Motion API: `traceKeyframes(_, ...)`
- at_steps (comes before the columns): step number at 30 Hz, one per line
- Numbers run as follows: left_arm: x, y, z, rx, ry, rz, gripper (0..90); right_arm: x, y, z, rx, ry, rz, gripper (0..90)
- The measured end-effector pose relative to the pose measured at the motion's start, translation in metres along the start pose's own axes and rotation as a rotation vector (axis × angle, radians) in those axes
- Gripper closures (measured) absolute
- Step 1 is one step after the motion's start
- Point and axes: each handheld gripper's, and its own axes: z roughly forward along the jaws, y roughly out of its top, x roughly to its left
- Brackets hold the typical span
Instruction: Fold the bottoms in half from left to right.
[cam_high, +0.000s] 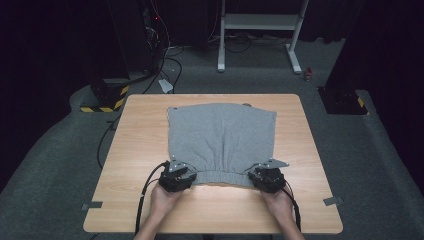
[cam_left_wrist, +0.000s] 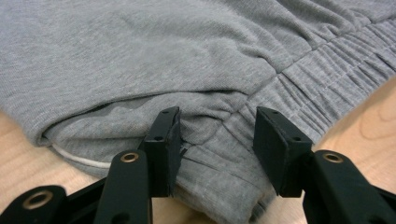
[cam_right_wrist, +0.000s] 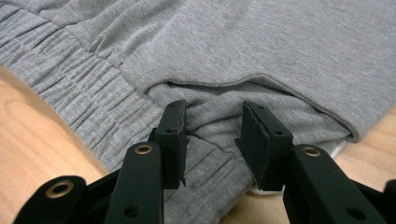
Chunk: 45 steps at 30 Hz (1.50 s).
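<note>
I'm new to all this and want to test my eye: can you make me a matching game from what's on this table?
Things:
1. shorts
2. table
3. left gripper
4. right gripper

Descriptions:
A. light wood
B. grey, lying flat
C. at the waistband's right corner
D. at the waistband's left corner

Pairs: 1-B, 2-A, 3-D, 4-C

No legible text, label, brand, number or sign anywhere on any surface.
</note>
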Motion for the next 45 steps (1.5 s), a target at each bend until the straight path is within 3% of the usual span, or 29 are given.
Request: traceKeyframes(45,-0.039,-0.035,-0.036,0.006,-0.051,0.016,48.7,0.025,-0.044,-0.040,-0.017,0.045,-0.022,57.4)
